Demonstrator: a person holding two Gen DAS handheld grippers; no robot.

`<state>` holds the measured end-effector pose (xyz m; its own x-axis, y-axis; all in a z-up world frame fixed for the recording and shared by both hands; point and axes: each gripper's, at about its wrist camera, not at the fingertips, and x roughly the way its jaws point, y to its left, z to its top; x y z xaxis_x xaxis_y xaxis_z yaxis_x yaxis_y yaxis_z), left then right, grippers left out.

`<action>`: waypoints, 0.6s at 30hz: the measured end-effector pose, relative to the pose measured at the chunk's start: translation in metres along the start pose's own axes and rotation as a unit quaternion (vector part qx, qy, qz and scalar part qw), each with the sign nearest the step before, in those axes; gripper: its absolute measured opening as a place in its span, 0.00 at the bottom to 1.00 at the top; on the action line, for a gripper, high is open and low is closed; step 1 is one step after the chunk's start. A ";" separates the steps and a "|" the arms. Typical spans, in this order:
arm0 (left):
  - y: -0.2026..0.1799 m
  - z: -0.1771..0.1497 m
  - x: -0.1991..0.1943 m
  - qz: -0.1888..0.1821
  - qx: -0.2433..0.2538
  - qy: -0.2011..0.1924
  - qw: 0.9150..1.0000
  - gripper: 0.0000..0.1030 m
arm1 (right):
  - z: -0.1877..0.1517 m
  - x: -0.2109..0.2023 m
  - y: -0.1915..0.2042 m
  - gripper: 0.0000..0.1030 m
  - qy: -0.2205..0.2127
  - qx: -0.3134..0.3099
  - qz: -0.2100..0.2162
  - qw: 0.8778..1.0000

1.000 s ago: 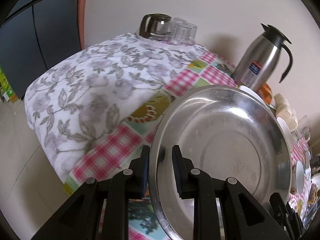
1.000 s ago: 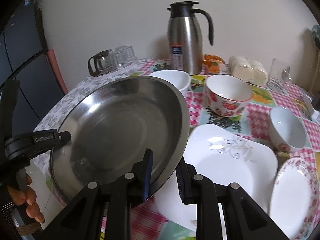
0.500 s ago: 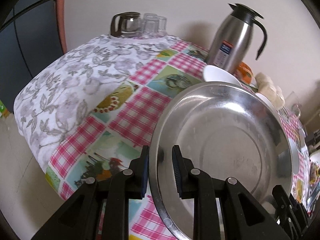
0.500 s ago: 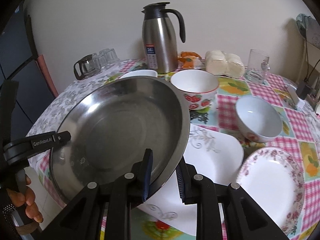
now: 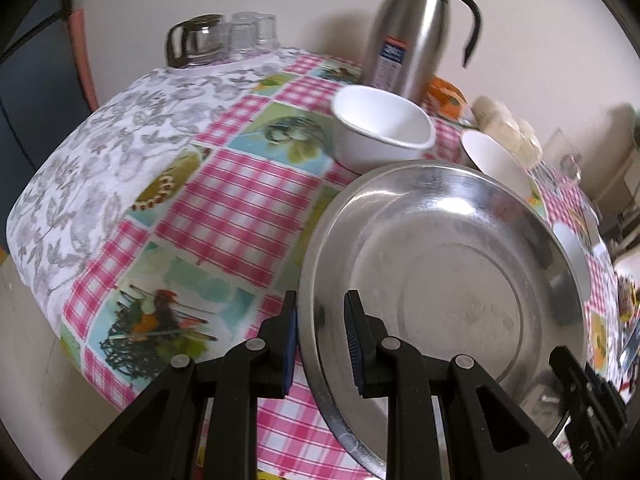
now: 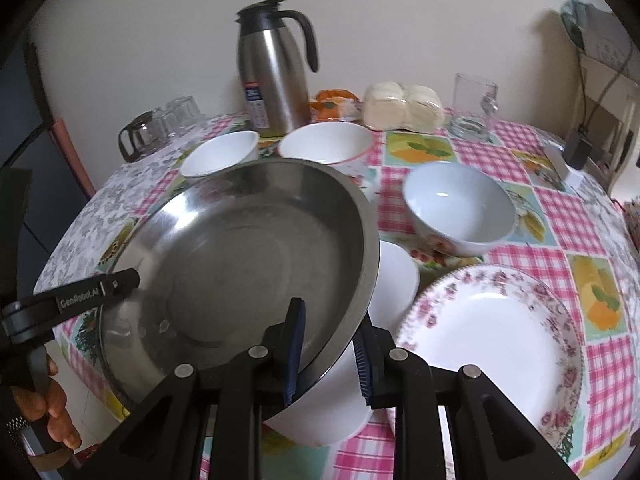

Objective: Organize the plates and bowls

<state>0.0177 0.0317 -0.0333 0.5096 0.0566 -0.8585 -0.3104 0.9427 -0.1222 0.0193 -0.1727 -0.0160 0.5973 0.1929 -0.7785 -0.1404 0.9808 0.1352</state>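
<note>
A large steel plate (image 5: 452, 280) (image 6: 248, 256) is held above the table by both grippers. My left gripper (image 5: 320, 344) is shut on its left rim. My right gripper (image 6: 328, 356) is shut on its right rim. Under the plate lies a white square plate (image 6: 392, 284), partly hidden. A floral round plate (image 6: 488, 320) lies to its right. A plain white bowl (image 5: 380, 128) (image 6: 220, 152), a red-rimmed bowl (image 6: 324, 146) and a pale blue floral bowl (image 6: 460, 208) stand behind.
A steel thermos jug (image 6: 272, 76) stands at the back, with a glass pot and glasses (image 6: 160, 124) to its left. Wrapped buns (image 6: 400, 108), a glass mug (image 6: 474, 104) and a charger (image 6: 576, 148) are at the back right. The checked tablecloth (image 5: 240, 200) drops off at the left edge.
Both grippers carried the steel plate to the right over the table. The square plate is now mostly covered and more of the right side of the table shows.
</note>
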 end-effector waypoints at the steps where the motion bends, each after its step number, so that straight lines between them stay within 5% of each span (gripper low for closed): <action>1: -0.004 -0.001 0.001 -0.001 0.007 0.002 1.000 0.23 | 0.000 0.000 -0.005 0.25 0.001 0.005 -0.003 1.000; 18: -0.040 -0.011 0.008 -0.022 0.085 0.025 0.996 0.23 | -0.006 0.006 -0.037 0.25 0.050 0.054 -0.048 0.996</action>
<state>0.0252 -0.0087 -0.0405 0.4780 0.0017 -0.8784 -0.1464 0.9862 -0.0778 0.0238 -0.2082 -0.0296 0.5207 0.0993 -0.8480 0.0031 0.9930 0.1182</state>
